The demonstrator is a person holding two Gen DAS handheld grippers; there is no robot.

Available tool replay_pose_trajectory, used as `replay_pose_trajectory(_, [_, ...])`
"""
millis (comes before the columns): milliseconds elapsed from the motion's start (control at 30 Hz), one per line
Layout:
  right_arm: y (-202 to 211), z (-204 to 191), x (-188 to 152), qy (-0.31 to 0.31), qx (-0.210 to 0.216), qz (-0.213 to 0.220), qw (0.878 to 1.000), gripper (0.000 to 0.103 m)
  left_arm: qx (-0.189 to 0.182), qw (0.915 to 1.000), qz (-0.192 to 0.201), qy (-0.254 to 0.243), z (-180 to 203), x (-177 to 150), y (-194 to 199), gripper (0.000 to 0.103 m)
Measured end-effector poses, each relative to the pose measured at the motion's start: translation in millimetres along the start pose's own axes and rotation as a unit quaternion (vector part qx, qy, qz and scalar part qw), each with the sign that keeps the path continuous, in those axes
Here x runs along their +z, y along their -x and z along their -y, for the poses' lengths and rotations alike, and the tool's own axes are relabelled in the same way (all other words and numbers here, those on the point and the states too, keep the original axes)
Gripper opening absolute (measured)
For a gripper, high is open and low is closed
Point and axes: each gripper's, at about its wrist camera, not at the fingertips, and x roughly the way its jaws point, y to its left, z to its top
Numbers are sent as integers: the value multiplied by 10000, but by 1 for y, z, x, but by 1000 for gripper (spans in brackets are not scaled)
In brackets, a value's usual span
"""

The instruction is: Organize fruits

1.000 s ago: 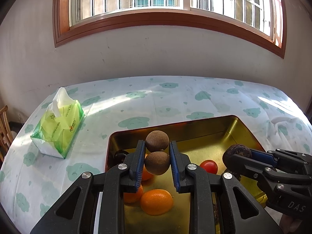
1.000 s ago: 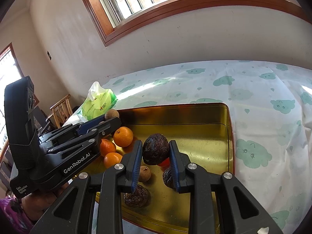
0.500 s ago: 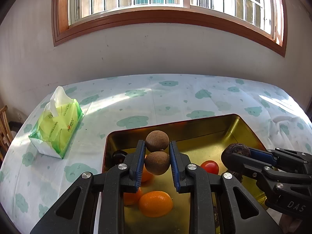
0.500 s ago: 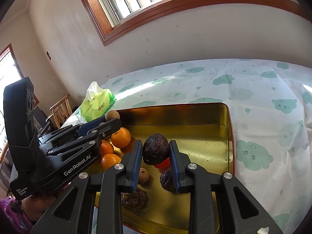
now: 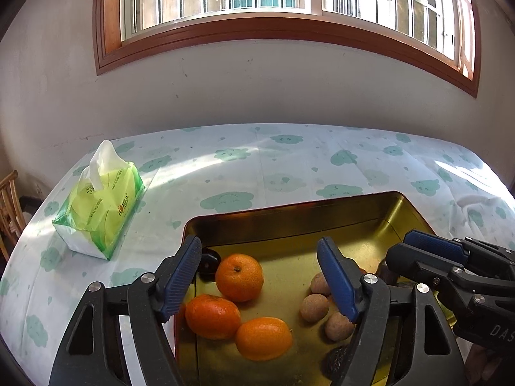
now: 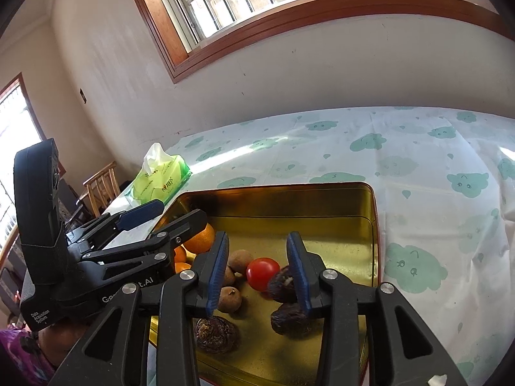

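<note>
We hold both grippers over the gold tray (image 5: 289,222), which sits on a table with a cloud-print cloth (image 5: 257,160).

Left gripper (image 5: 257,276): jaws opening, spread wide, nothing pinched between the pads. Under it in the tray lie three oranges (image 5: 238,276), touching each other in a cluster on the tray's left side. Three small brown fruits (image 5: 314,307) lie just beside its right finger, close together. A dark fruit (image 5: 209,262) sits in the tray's far left corner, partly hidden by the left finger.

Right gripper (image 6: 256,268): jaws opening, pads apart, gripping nothing. One wrinkled dark fruit (image 6: 281,284) shows just inside its right pad; we cannot tell if it touches the pad. A red tomato (image 6: 262,273) lies in the tray just beside that dark fruit, seen between the fingers. Two more wrinkled dark fruits (image 6: 288,321) lie nearer in the tray, one on either side below the fingers.

All the fruit we see is inside the tray. A green tissue pack (image 5: 99,209) stands on the cloth left of the tray, apart from it. Wooden chair (image 6: 101,186) beyond the table's left end.
</note>
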Motion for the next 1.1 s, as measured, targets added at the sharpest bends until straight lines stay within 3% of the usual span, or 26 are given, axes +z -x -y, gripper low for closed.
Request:
replay_pose_trajectory(200, [14, -7, -1, 161, -255, 208, 9993, 48, 31, 10000, 94, 2, 1, -1, 7, 85])
replay_pose_trajectory(267, [23, -11, -2, 216, -370, 359, 9984, 60, 45, 9999, 129, -27, 2, -2, 11, 86])
replay_pose_trajectory(333, [32, -15, -2, 269, -456, 509, 9973, 65, 56, 9998, 187, -79, 4, -2, 17, 86])
replay_pose_trajectory(500, [53, -27, -6, 405, -654, 768, 9941, 71, 28, 9992, 385, -114, 7, -4, 38, 86])
replay_pose_trajectory(733, [83, -38, -19, 459, -882, 1064, 9893, 78, 75, 9966, 810, 155, -3, -7, 81, 96])
replay_pose_trajectory(967, [95, -55, -41, 612, -1178, 1162, 9843, 81, 73, 9942, 1044, 264, -8, -15, 114, 98])
replay_pose_trajectory(1100, [106, -66, -53, 636, -1350, 1303, 9802, 88, 121, 9927, 1154, 315, -10, -24, 132, 98])
